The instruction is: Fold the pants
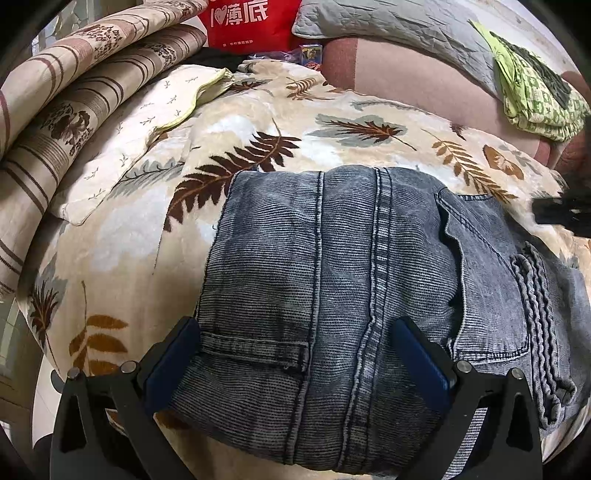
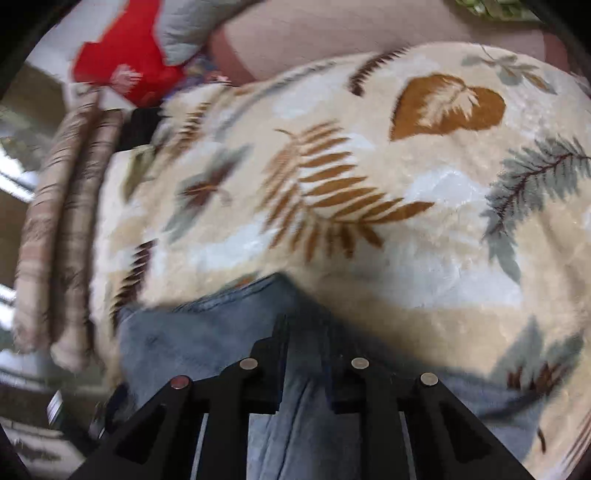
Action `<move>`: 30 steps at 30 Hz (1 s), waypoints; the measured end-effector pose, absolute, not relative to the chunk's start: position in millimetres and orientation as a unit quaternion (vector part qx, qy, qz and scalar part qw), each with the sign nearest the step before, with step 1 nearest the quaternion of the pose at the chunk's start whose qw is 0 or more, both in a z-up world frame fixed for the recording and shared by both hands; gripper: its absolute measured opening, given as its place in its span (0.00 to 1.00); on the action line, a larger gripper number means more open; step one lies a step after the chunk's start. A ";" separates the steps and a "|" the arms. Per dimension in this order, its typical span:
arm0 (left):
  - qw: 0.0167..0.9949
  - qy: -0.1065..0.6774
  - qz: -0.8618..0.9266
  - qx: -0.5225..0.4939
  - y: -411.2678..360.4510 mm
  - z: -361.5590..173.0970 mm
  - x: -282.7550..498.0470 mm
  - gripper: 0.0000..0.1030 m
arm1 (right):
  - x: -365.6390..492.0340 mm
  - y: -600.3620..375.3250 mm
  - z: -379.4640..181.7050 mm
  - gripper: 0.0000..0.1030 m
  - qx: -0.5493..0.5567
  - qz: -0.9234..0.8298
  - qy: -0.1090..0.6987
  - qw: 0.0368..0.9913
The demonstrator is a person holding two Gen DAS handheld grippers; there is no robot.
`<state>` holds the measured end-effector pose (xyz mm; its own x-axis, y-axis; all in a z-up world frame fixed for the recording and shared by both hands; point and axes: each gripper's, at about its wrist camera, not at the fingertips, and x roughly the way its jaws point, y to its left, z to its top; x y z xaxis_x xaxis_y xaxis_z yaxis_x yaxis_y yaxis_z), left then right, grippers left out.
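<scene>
Grey-blue corduroy pants point(image 1: 332, 277) lie folded on a cream leaf-print blanket point(image 1: 147, 240). My left gripper point(image 1: 295, 354) is open, its blue-padded fingers point(image 1: 173, 354) spread over the near part of the pants, one at the left edge and one on the fabric near the centre seam. In the blurred right wrist view, my right gripper point(image 2: 306, 332) has its black fingers close together on a fold of the pants point(image 2: 207, 332). The right gripper's black tip also shows at the right edge of the left wrist view point(image 1: 561, 214).
A striped rolled quilt point(image 1: 55, 110) lies at the left, with a cream pillowcase point(image 1: 140, 140) beside it. A red bag point(image 1: 251, 22), a grey pillow point(image 1: 388, 26) and a green patterned cloth point(image 1: 535, 85) lie at the back. The bed edge drops off at the lower left.
</scene>
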<state>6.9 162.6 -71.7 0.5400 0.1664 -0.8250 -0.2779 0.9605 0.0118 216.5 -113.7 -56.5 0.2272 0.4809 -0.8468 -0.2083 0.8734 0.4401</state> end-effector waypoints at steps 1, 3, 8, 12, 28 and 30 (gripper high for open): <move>0.875 0.462 0.128 -0.061 162.5 -71.8 7.2 1.00 | 207.5 -119.3 -51.9 0.19 0.121 0.231 0.579 0.772; 0.876 0.461 0.129 -0.061 162.3 -71.9 7.5 1.00 | 204.1 -130.1 -62.8 0.19 0.116 0.220 0.592 0.767; 0.882 0.450 0.126 -0.060 162.7 -72.4 3.6 1.00 | 216.7 -156.6 -81.0 0.21 0.143 0.150 0.583 0.786; 0.880 0.450 0.137 -0.059 160.0 -71.6 3.8 1.00 | 184.4 -157.0 -46.9 0.25 0.134 0.188 0.546 0.806; 0.886 0.434 0.148 -0.068 160.0 -71.1 2.8 1.00 | 180.2 -206.2 -95.7 0.56 0.104 0.120 0.587 0.794; 0.887 0.432 0.147 -0.070 161.0 -70.9 1.8 1.00 | 176.5 -218.0 -85.0 0.55 0.145 0.111 0.560 0.808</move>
